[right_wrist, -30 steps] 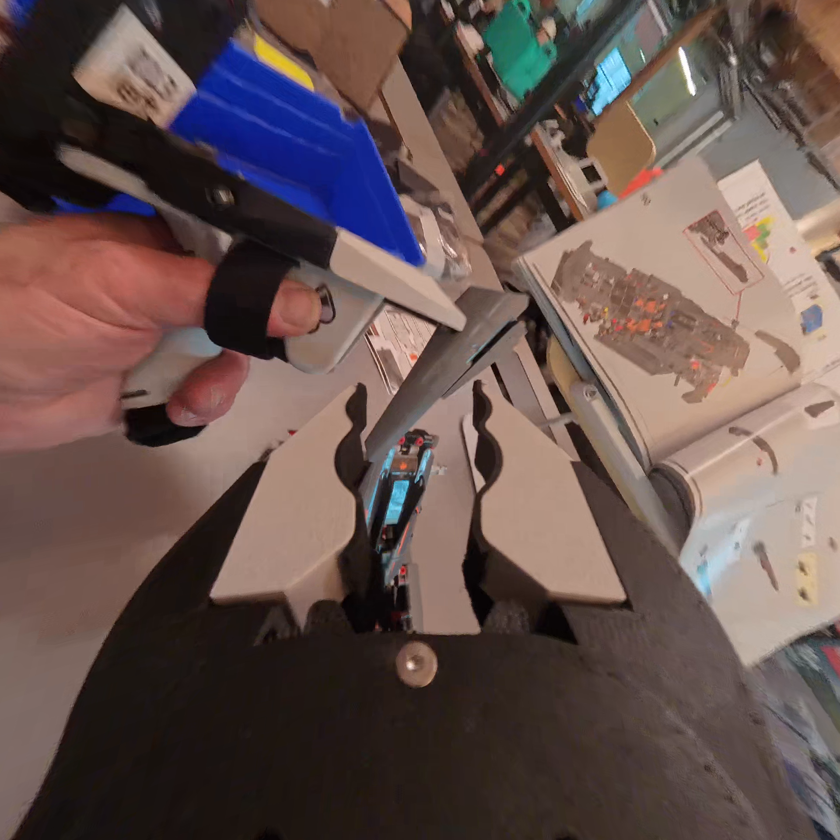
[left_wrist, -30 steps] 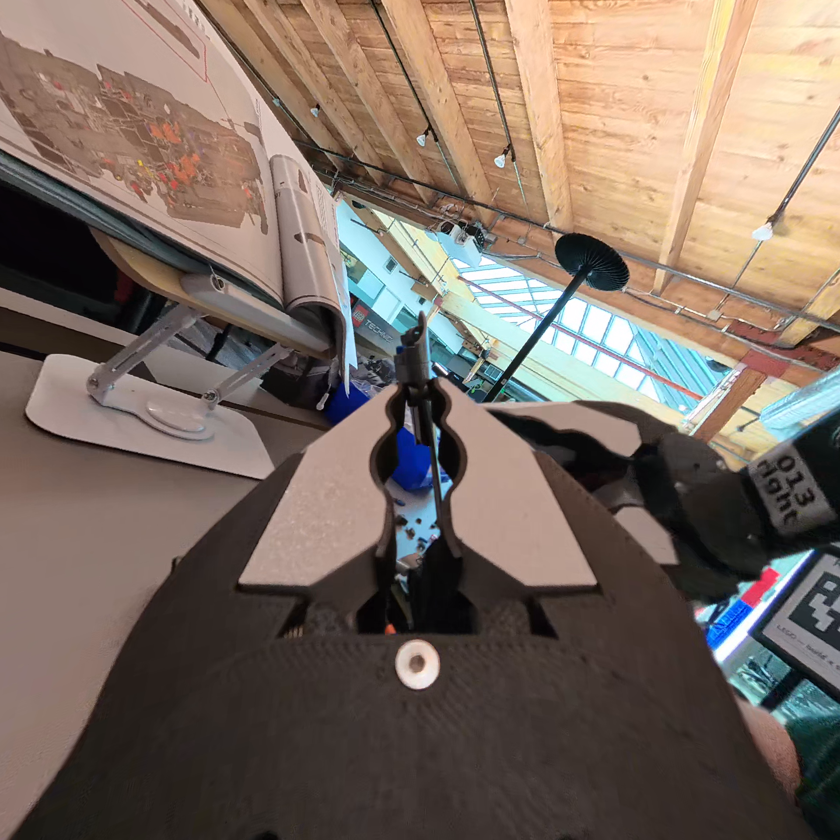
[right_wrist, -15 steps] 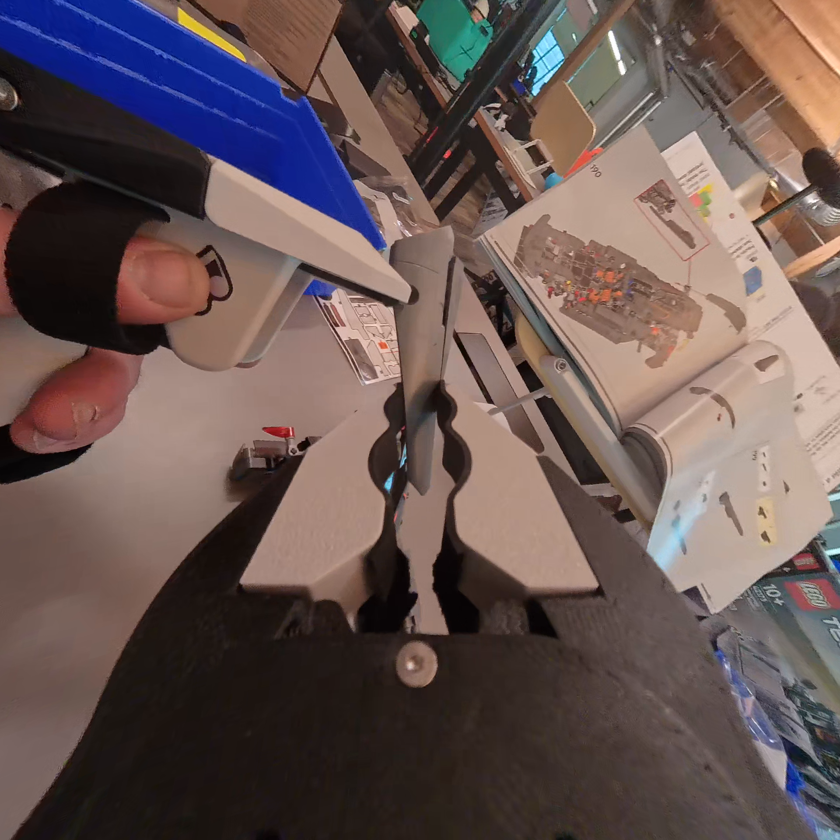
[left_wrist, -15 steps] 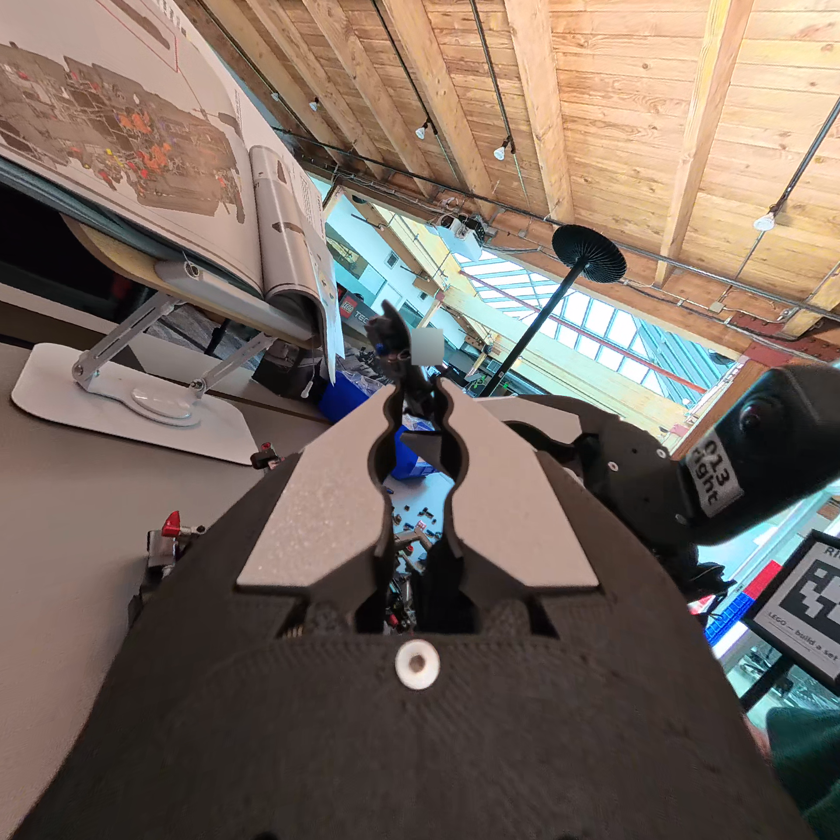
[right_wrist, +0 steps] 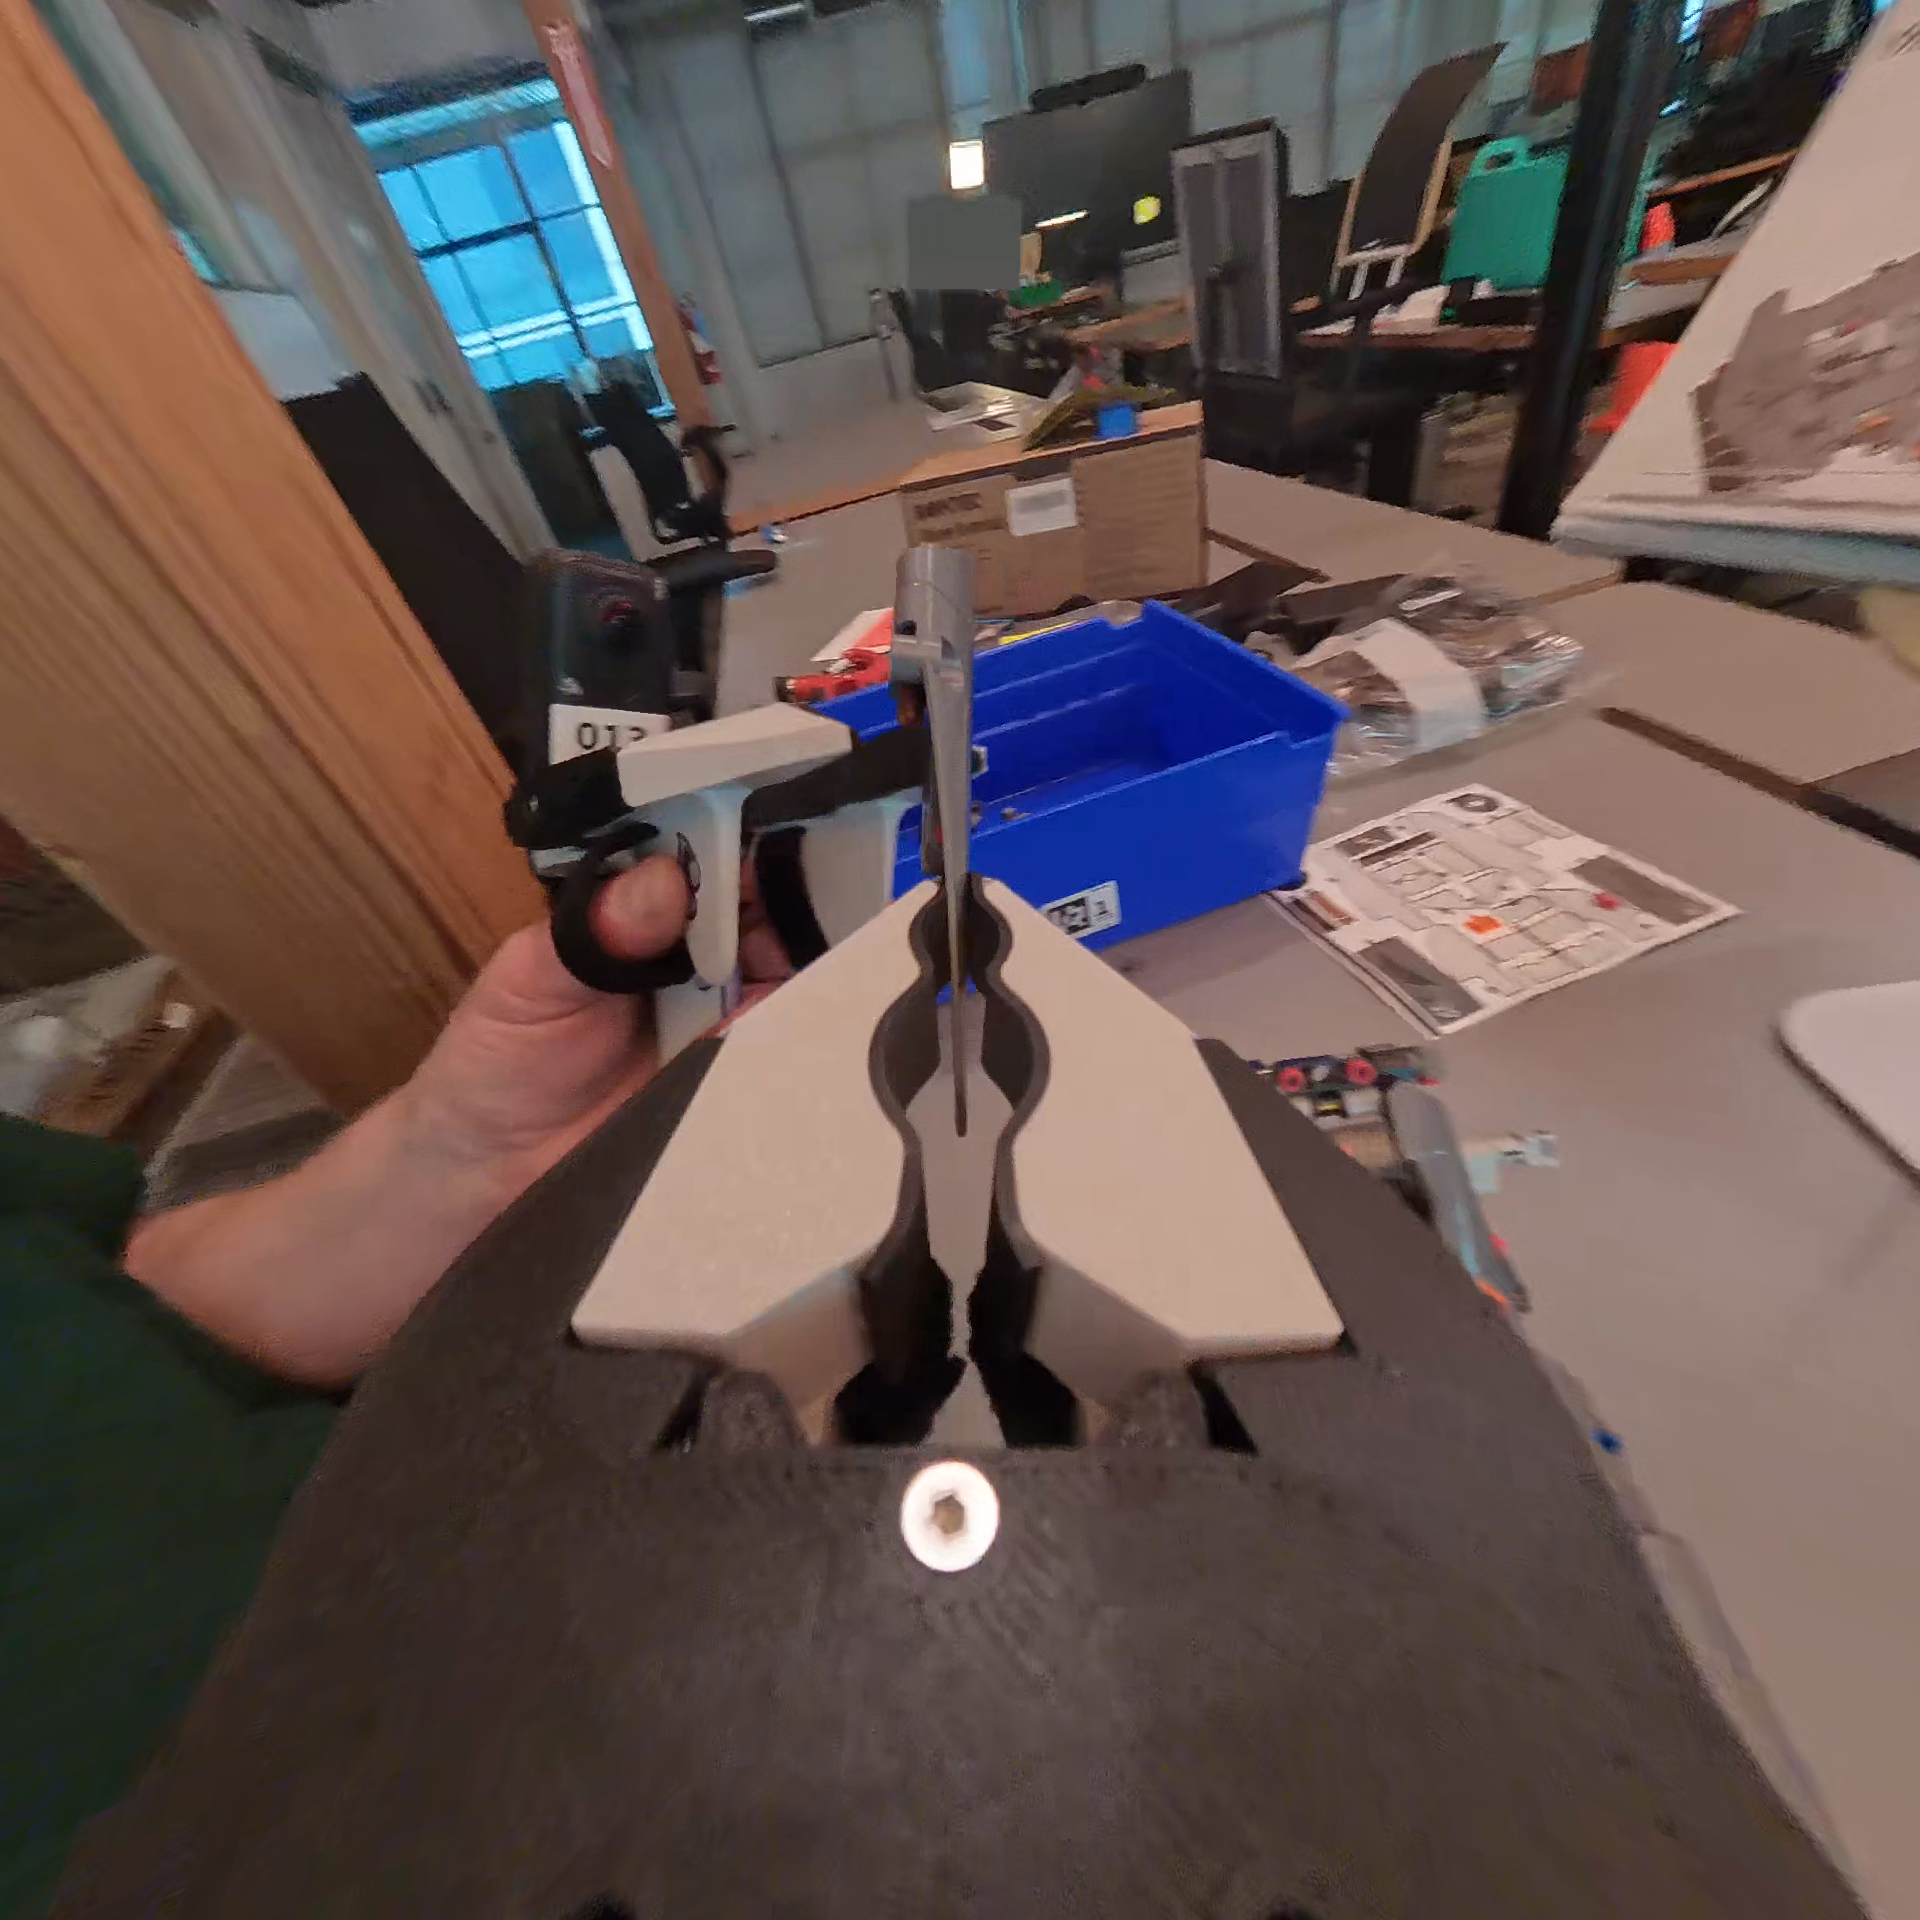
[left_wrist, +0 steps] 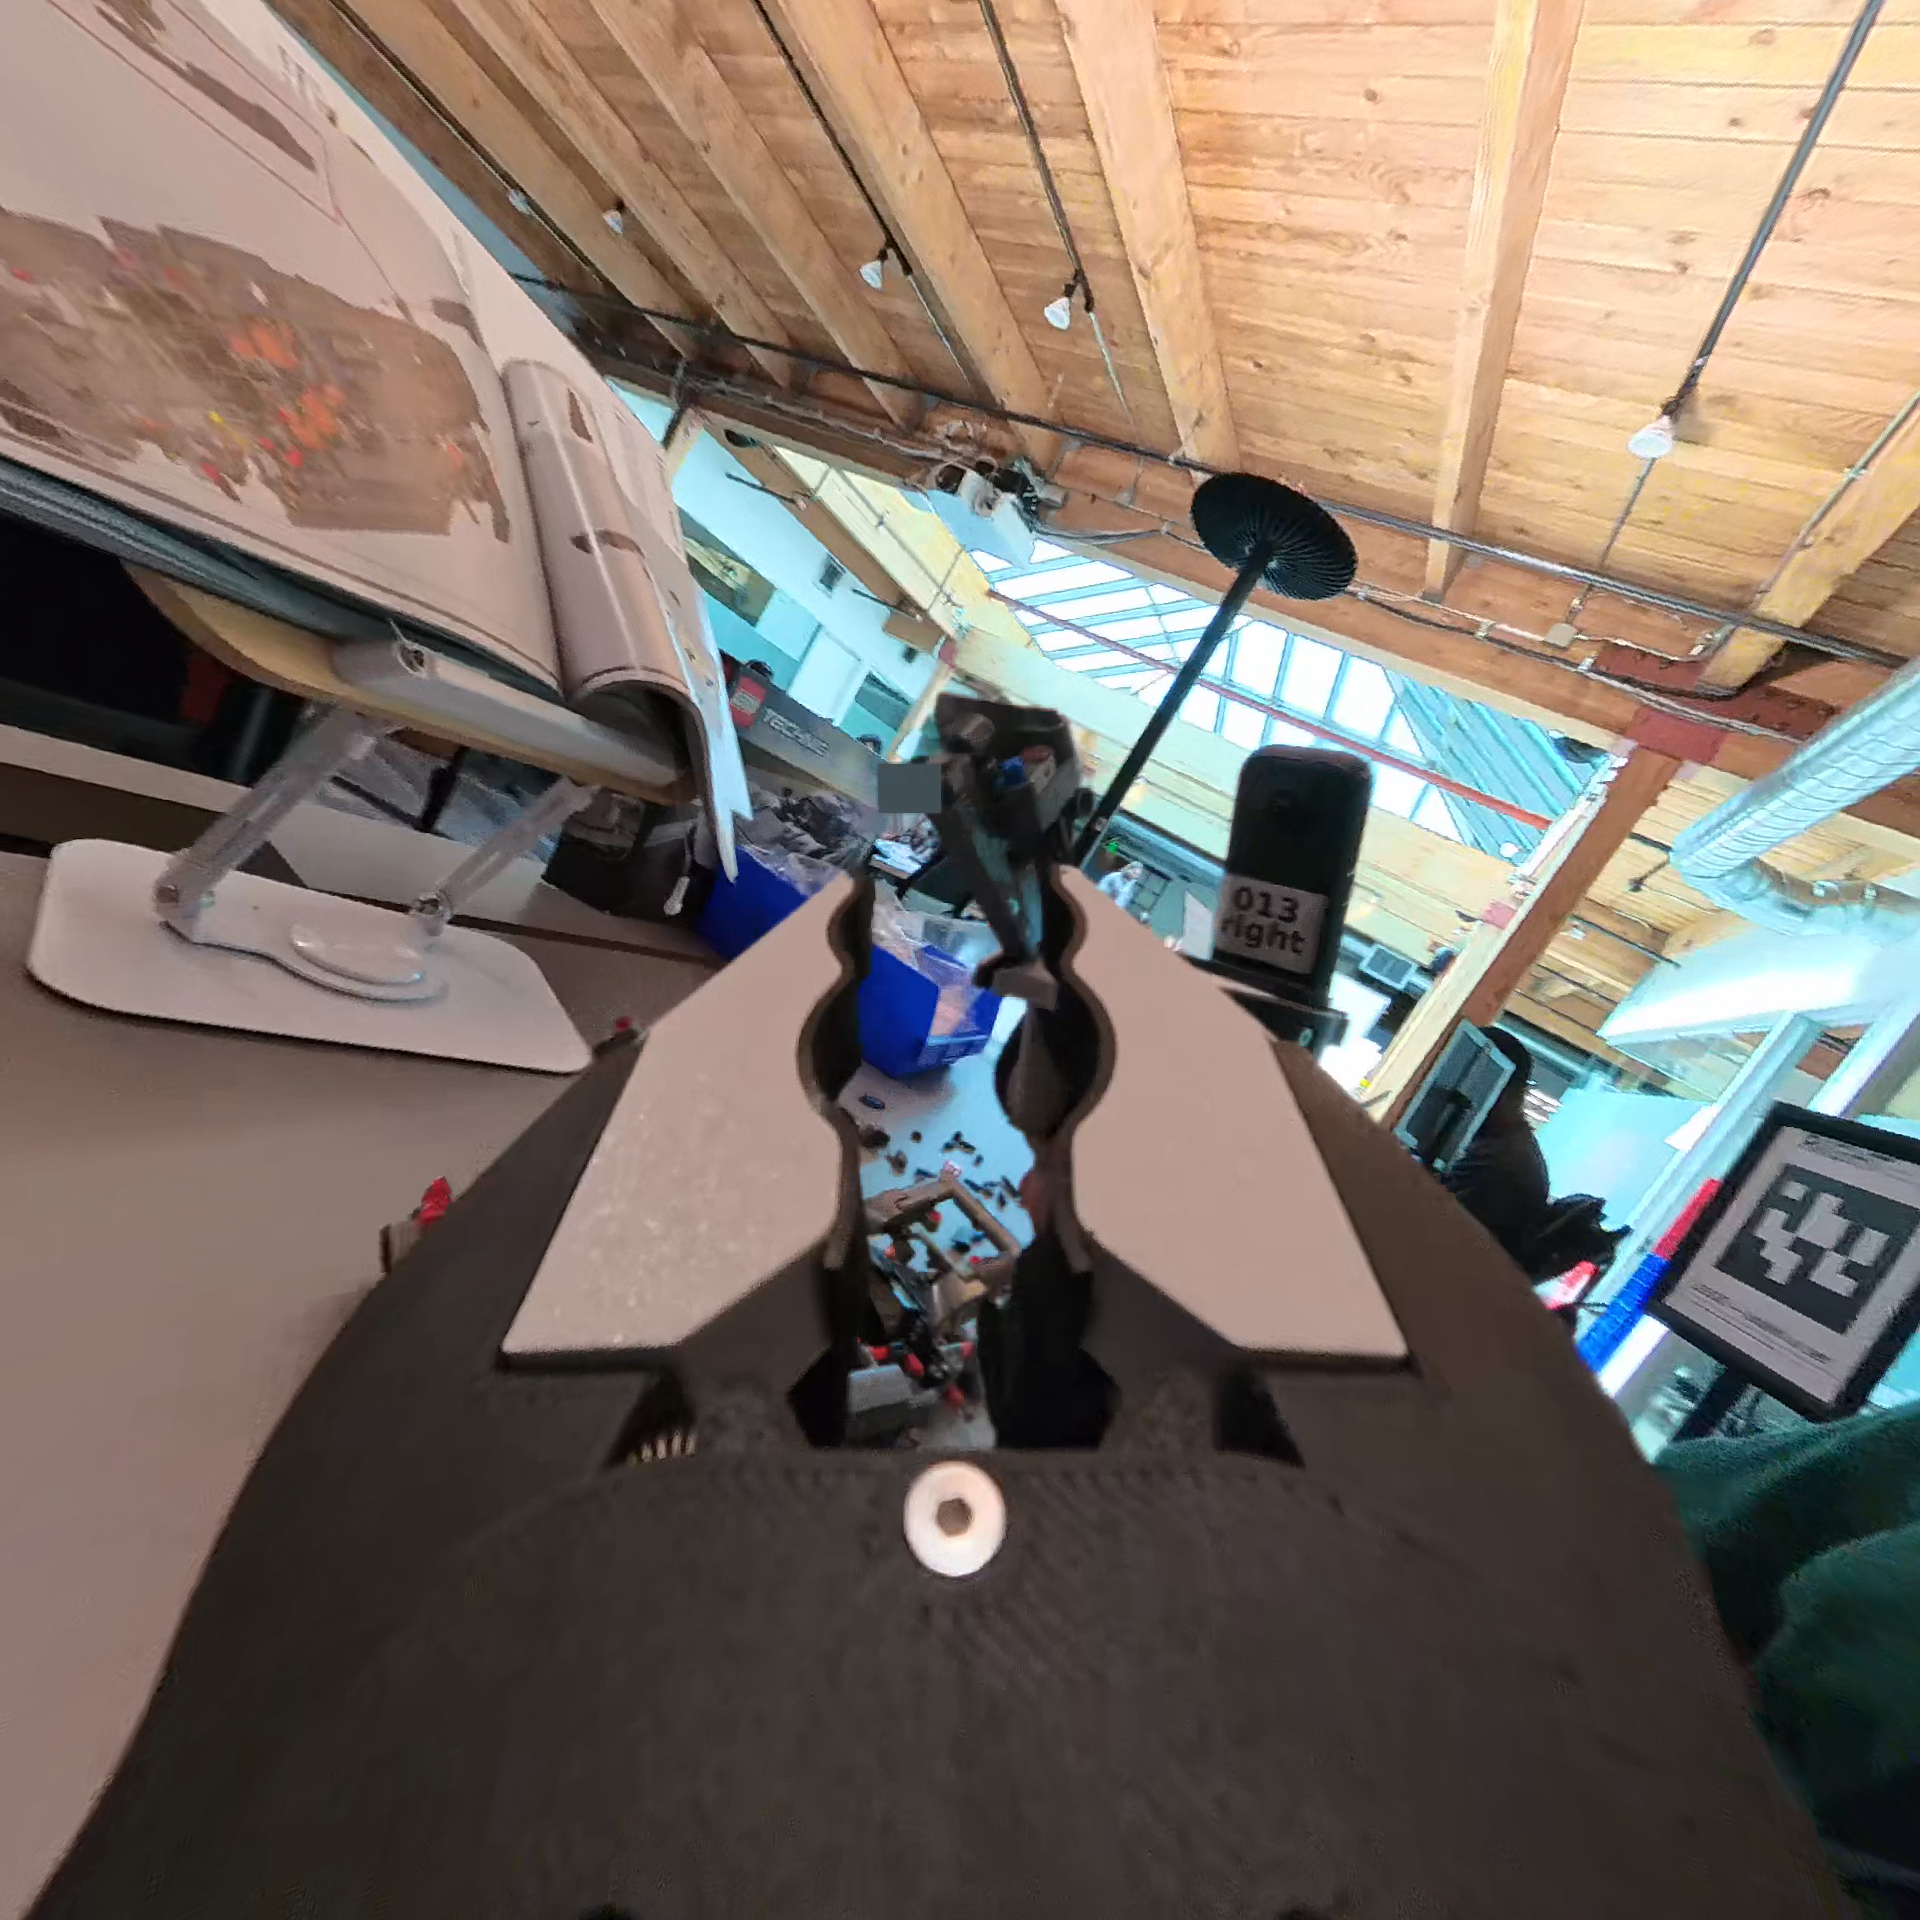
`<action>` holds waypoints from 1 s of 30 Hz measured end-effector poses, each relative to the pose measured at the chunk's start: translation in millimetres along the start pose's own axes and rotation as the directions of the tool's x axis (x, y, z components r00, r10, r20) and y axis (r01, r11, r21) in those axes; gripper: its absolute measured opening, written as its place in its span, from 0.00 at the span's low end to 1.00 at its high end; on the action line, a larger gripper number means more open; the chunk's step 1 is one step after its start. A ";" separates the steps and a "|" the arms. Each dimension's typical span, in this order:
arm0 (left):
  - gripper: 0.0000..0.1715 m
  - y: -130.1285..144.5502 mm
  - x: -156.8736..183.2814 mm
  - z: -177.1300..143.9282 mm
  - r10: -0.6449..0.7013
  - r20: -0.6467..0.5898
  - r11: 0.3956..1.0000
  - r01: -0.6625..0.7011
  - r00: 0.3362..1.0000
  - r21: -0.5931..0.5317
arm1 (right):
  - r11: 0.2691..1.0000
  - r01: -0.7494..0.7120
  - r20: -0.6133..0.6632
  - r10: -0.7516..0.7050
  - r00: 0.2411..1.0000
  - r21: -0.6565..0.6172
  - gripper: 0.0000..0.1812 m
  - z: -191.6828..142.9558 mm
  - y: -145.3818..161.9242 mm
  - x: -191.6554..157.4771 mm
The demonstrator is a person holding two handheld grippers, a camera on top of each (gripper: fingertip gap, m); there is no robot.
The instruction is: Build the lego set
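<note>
The right gripper (right_wrist: 958, 914) is clenched on a thin grey lego piece (right_wrist: 940, 727), which stands upright between its two grey fingers (right_wrist: 1122, 1132) and rises above the tips; the top end of the piece is wider and rounded. Just left of it, the left gripper (right_wrist: 883, 769) is held sideways by a hand (right_wrist: 551, 1029) in a green sleeve (right_wrist: 114, 1434), and its tip seems to touch the piece, though I cannot tell this surely. In the left wrist view the left gripper (left_wrist: 961, 904) has a gap between its fingers (left_wrist: 727, 1132), so it looks released; the dark lego piece (left_wrist: 1003, 810) leans against the right finger near the tip, and I cannot tell if it is really grasped there. Behind the piece, in the right wrist view, a blue bin (right_wrist: 1122, 748) sits on the grey table (right_wrist: 1621, 1091). Right of the bin lies a printed sheet (right_wrist: 1496, 904), and nearer, at the right, a part of the built lego model (right_wrist: 1434, 1143) lies on the table with small red parts. Far right, an open manual (right_wrist: 1787, 395) rests on a stand, and clear bags (right_wrist: 1444, 655) lie beyond the bin. A cardboard box (right_wrist: 1060, 509) stands farther back. In the left wrist view the manual (left_wrist: 270, 395) is at the left on its white stand (left_wrist: 301, 966), more loose lego parts (left_wrist: 925, 1226) lie on the table between the fingers, and a wooden ceiling (left_wrist: 1247, 208) is above.
</note>
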State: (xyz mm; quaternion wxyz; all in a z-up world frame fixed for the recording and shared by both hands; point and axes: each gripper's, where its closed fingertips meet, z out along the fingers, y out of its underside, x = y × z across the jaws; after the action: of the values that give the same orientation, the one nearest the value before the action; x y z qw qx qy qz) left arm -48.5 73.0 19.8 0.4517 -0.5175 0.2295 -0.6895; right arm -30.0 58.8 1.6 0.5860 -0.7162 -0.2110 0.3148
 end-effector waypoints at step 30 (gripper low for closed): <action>0.03 -5.9 13.0 -0.2 -0.168 -0.423 0.982 0.190 0.890 0.011 | 0.998 -0.053 0.087 0.051 0.995 0.029 0.02 -7.7 -1.3 -19.1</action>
State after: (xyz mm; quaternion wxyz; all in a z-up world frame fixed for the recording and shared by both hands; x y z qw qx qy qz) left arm -51.6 64.7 30.9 0.3395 -0.3639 0.2549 -0.8291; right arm -38.2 40.8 7.6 0.5792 -0.6979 -0.2124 0.3638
